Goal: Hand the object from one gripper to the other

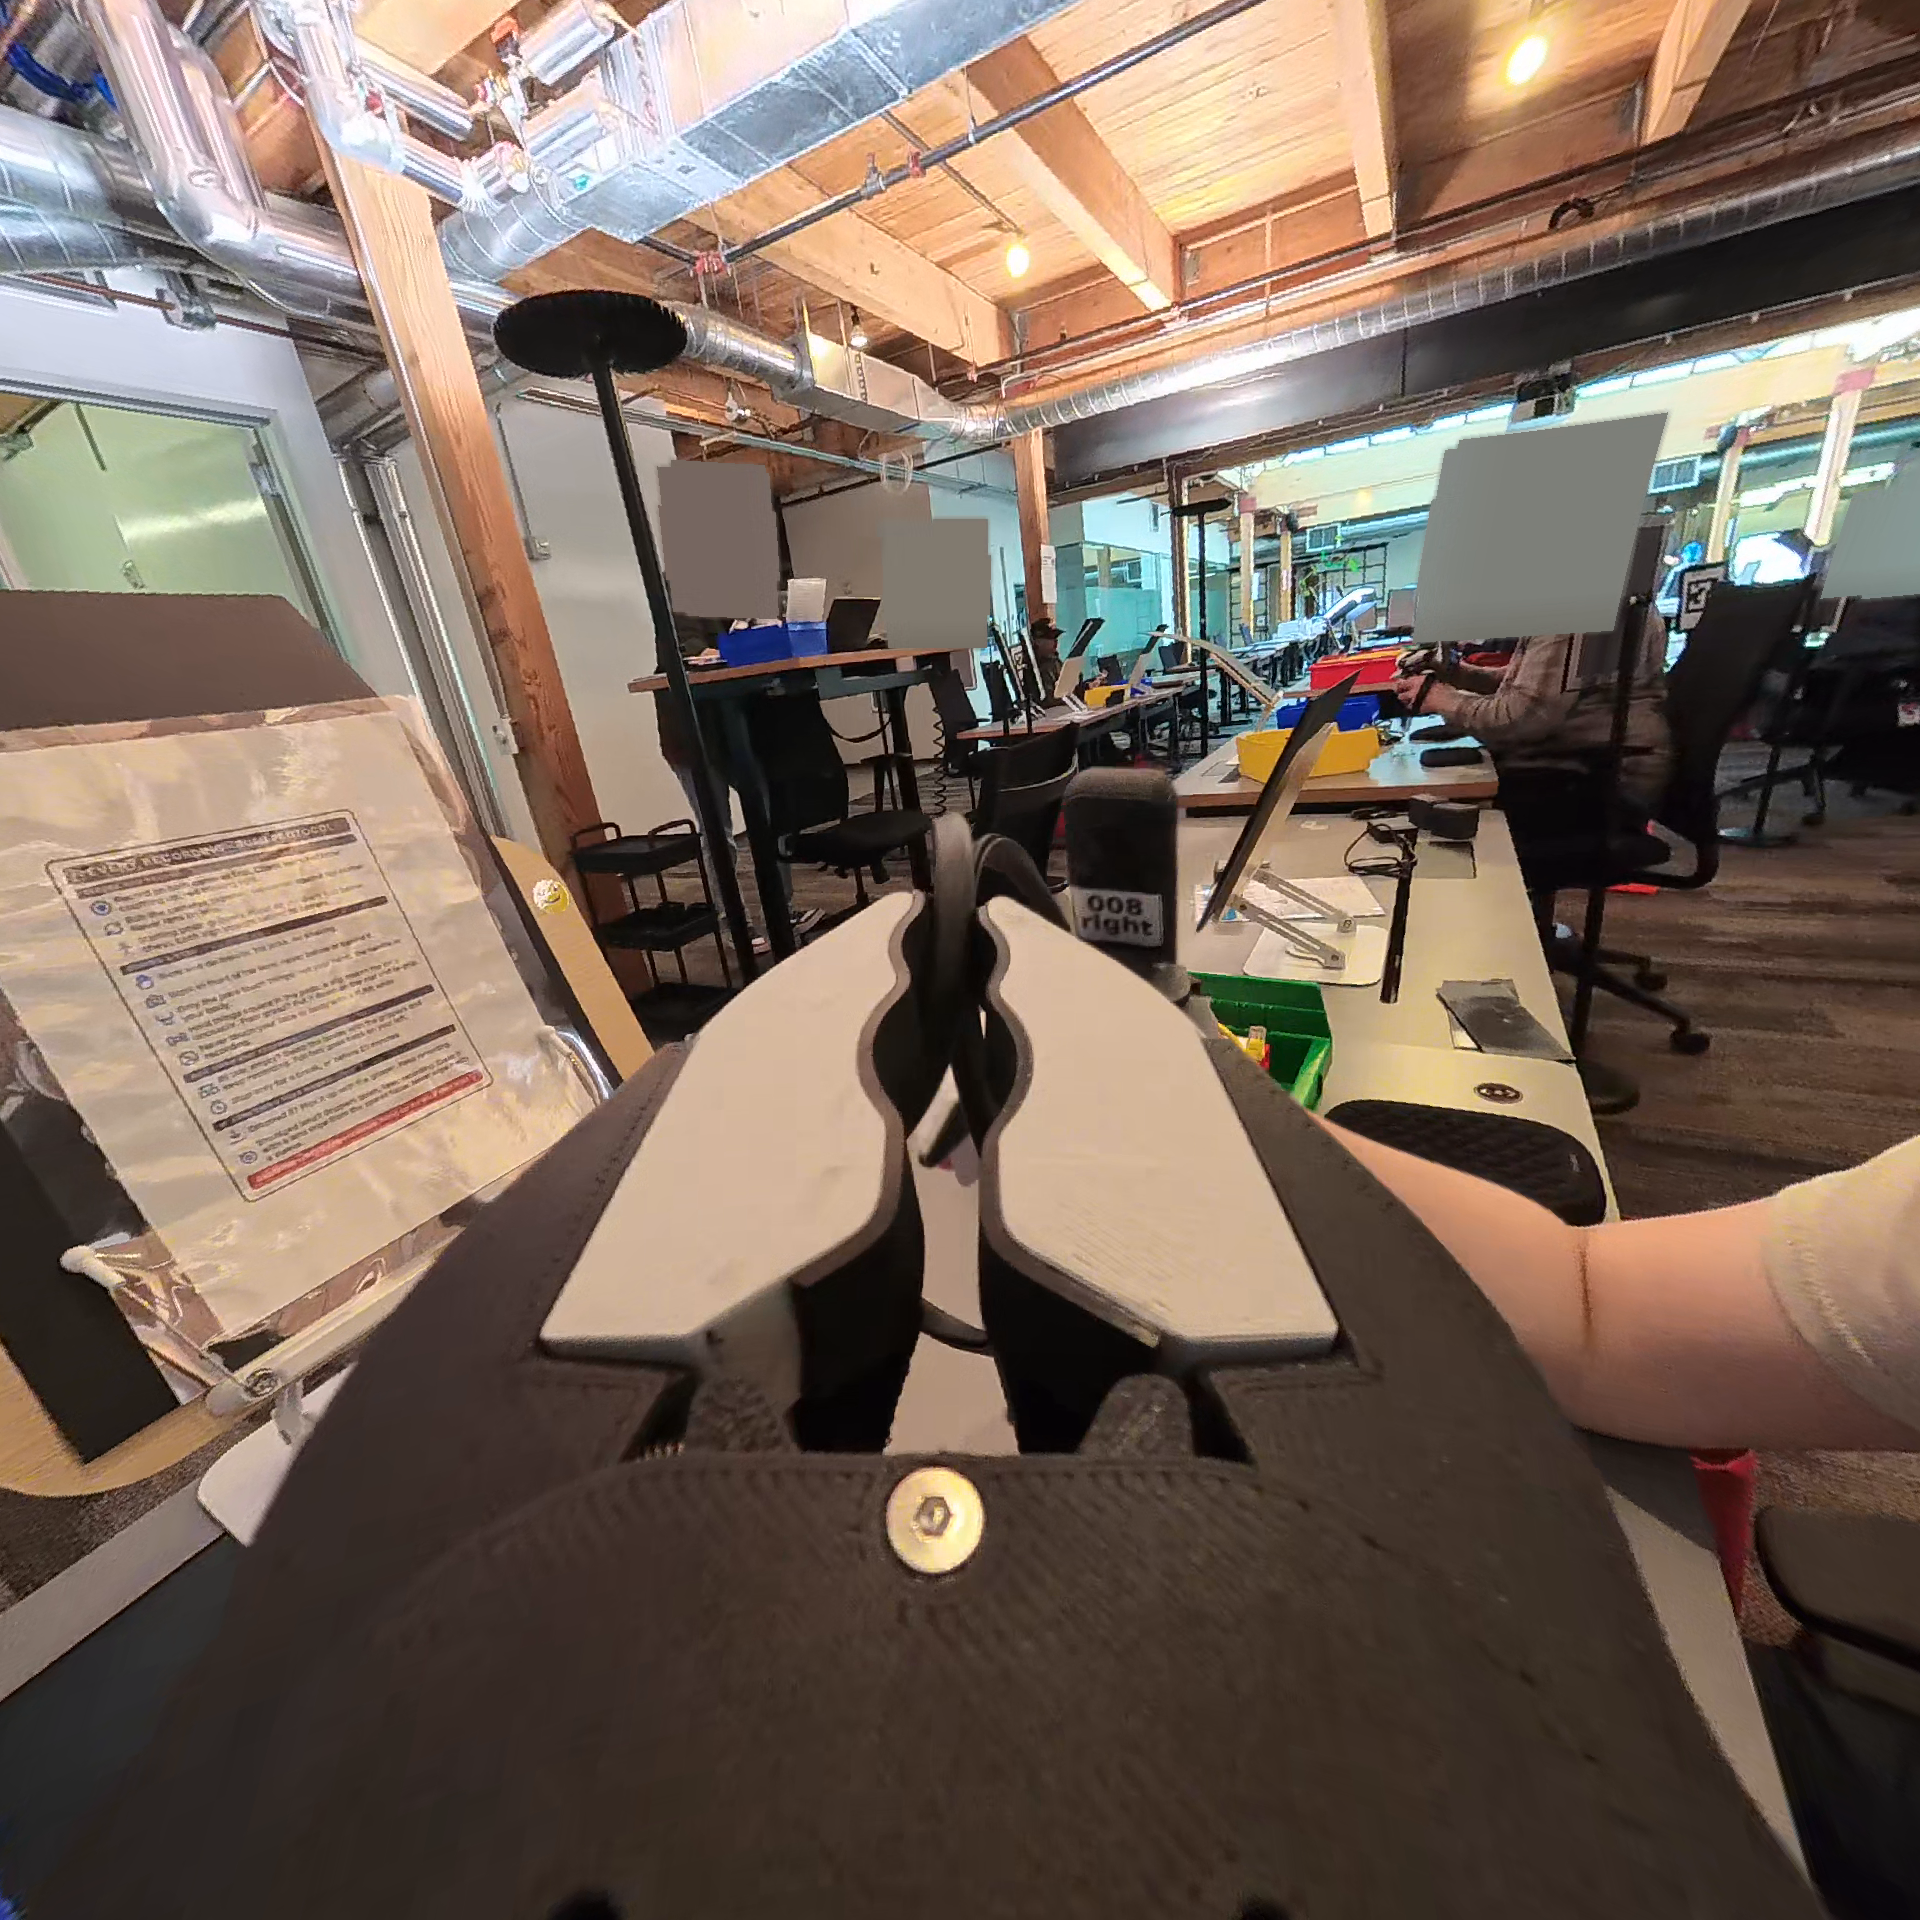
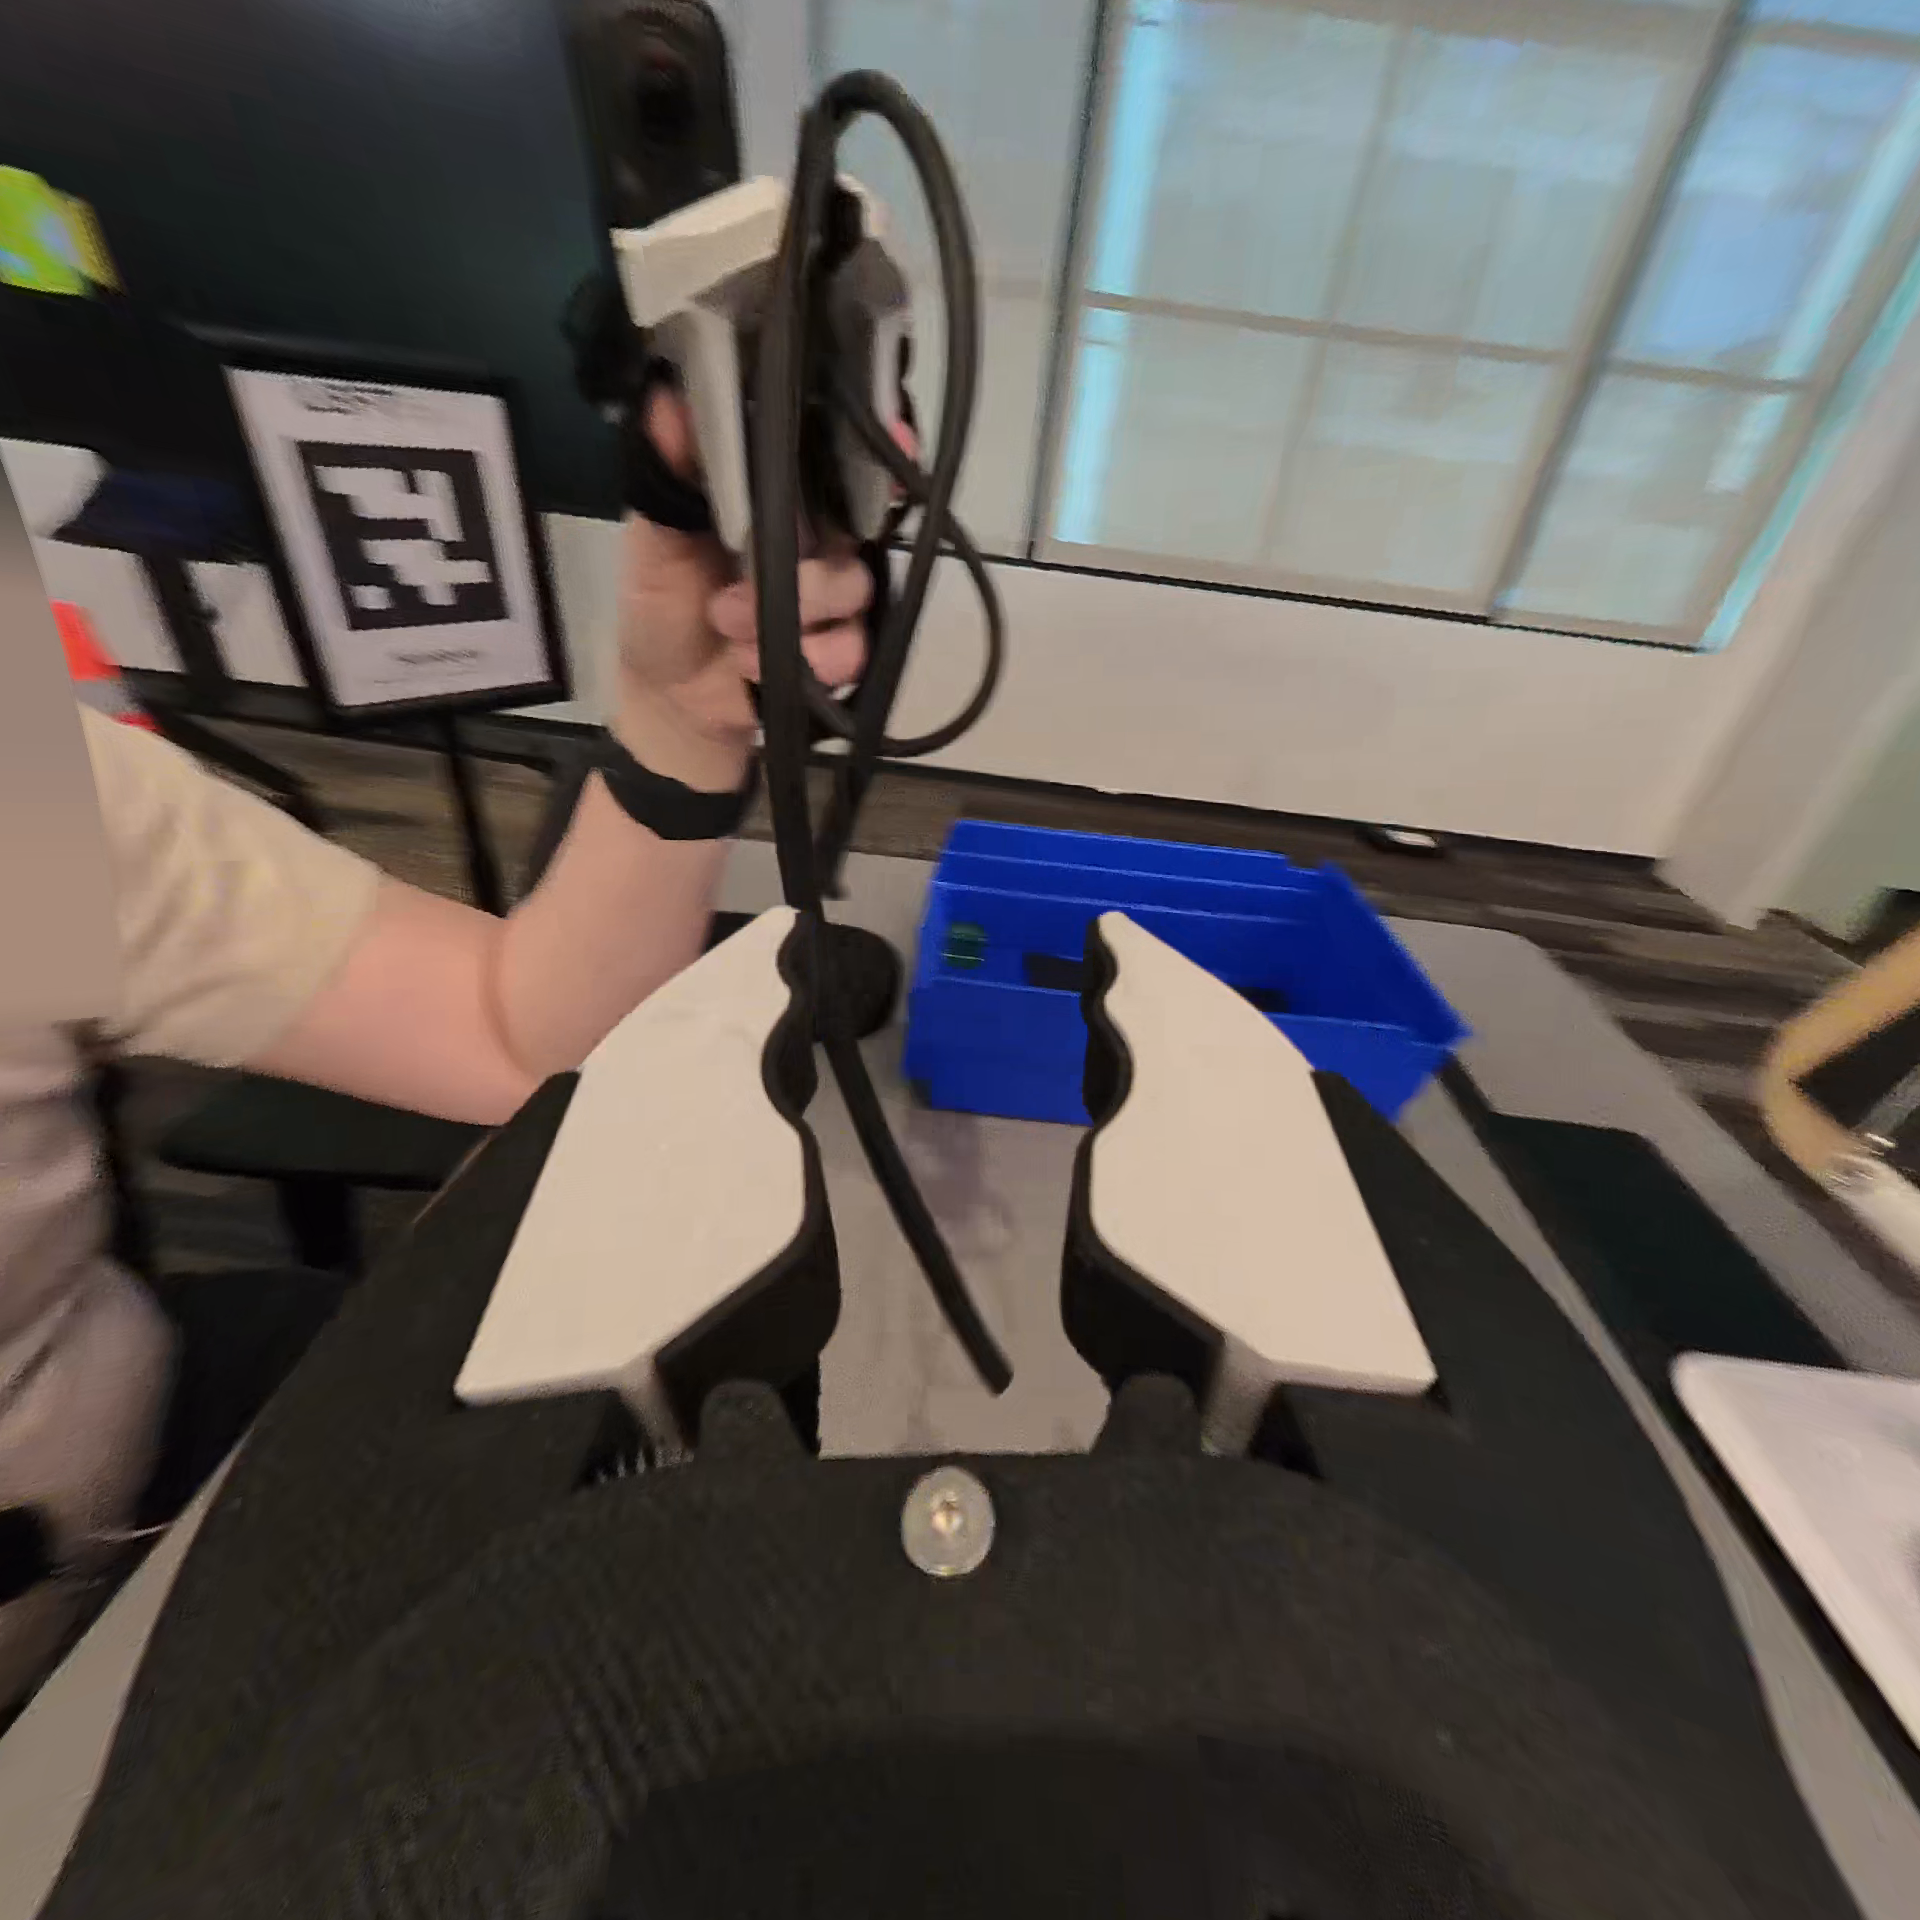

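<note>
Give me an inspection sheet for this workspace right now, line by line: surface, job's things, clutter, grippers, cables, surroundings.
Surface: grey table, mostly bare near the grippers.
Job's things: black cable, looped, clamped in the left gripper; one loose end hangs down between the right gripper's fingers.
Clutter: blue bin on the table; green bin farther along; laminated sheet propped on a stand.
Grippers: left gripper shut on the black cable; right gripper open, jaws wide, not clamping yet.
Cables: only the black cable near the grippers.
Surroundings: open office with desks, chairs, people seated, a window.
</note>
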### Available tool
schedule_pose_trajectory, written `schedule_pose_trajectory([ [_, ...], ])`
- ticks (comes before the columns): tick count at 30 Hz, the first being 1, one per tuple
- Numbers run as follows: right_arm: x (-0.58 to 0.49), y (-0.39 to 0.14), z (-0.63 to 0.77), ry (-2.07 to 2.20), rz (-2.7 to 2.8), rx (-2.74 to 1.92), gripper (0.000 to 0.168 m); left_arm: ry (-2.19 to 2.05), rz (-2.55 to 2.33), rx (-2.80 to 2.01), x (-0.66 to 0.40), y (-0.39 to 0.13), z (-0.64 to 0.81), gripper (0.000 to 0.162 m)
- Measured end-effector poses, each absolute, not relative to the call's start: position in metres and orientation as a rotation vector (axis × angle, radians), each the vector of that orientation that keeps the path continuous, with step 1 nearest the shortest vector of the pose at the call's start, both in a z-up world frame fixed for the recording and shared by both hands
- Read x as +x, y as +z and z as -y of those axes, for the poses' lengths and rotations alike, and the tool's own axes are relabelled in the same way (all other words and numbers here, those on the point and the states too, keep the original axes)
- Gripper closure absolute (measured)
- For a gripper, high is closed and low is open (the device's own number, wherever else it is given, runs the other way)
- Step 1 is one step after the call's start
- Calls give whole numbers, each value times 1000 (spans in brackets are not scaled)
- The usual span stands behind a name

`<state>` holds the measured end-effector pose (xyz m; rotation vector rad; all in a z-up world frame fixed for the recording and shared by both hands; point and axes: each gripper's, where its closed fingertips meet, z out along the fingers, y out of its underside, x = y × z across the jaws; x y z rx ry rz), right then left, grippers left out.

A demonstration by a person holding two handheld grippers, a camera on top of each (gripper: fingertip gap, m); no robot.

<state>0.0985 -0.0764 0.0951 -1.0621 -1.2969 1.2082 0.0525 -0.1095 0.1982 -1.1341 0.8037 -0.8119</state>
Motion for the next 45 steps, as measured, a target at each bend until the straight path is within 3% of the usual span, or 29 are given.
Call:
schedule_pose_trajectory([
  [1,97,94,83,1229,1320,-1032,119,-820,-807,-1131,53,199,111,157],
  [10,66,53,130,1363,1607,-1020,120,-804,-809,-1117,51,202,117,157],
  [11,59,49,127,1323,1603,-1043,124,-802,-804,-1117,49,203,116,157],
  [13,52,42,122,1265,1632,-1080,162,-792,-796,-1122,45,203,115,157],
  [15,54,44,115,1250,1606,-1110,163,-785,-775,-1122,37,206,113,157],
  [27,116,97,56,731,1351,-1235,164,-845,-816,-1205,14,195,110,156],
  [33,147,188,22,454,1330,-1321,164,-1014,-774,-1169,31,203,116,155],
  [34,150,207,20,407,1332,-1323,164,-1025,-776,-1175,35,203,118,145],
  [36,159,244,12,267,1336,-1325,163,-976,-776,-1193,37,203,120,100],
  [38,172,276,1,84,1329,-1328,163,-897,-784,-1206,33,202,122,81],
  [45,211,348,-14,-229,1232,-1413,163,-857,-737,-1156,6,214,133,84],
])
